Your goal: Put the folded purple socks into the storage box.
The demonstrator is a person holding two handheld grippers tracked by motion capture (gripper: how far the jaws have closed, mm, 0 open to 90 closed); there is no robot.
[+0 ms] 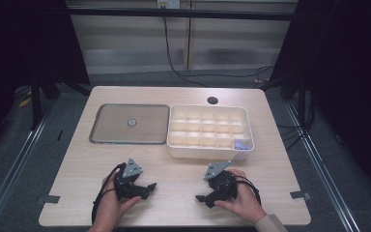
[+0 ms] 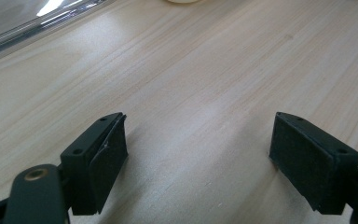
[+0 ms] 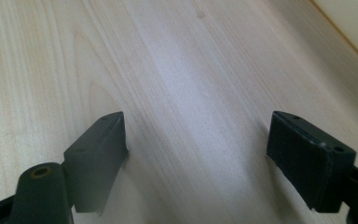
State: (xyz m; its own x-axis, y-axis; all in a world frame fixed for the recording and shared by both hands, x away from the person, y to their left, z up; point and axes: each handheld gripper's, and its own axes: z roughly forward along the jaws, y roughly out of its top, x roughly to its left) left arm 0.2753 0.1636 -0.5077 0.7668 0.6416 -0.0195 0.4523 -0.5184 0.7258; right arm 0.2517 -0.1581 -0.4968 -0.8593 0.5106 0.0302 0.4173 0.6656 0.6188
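Both sets of fingers stand wide apart and empty: left gripper [image 1: 149, 186] and right gripper [image 1: 200, 198] rest low on the near desk [image 1: 174, 166]. Best lift them clear before reaching far. The white divided tray [image 1: 209, 151] sits far right, a small purple item [image 1: 242, 144] in its near-right compartment.

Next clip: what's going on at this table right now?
A person rests both hands on the near part of the wooden table, one hand-held gripper in each. The left hand-held gripper and the right hand-held gripper are both open and hold nothing, their tips pointing toward each other. Farther back sit a flat metal tray with a small round object on it, and a white compartment organizer box with something small and purplish in its near right cell. Nothing is being touched.
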